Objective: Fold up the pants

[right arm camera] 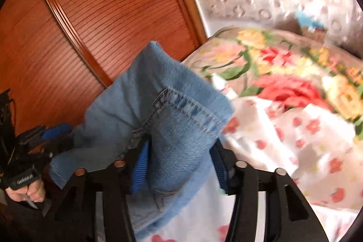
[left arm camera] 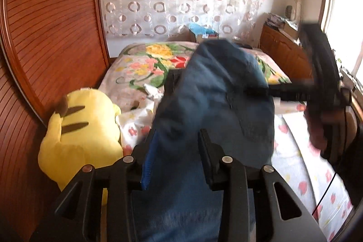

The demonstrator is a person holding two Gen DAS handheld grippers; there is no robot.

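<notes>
I see only one bit of lettering: small white print on the left gripper (right arm camera: 25, 179) body in my right wrist view, too blurred to read.

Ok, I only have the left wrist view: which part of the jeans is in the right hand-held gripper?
Observer: A stitched hem of the jeans sits between the fingers of the right hand-held gripper.
Operator: Pinched?
Observer: Can't tell; denim fills the gap between its blue pads.
Operator: And my left one, seen from there?
Observer: A hand is wrapped round the handle of the left hand-held gripper, low at that view's left edge.
</notes>
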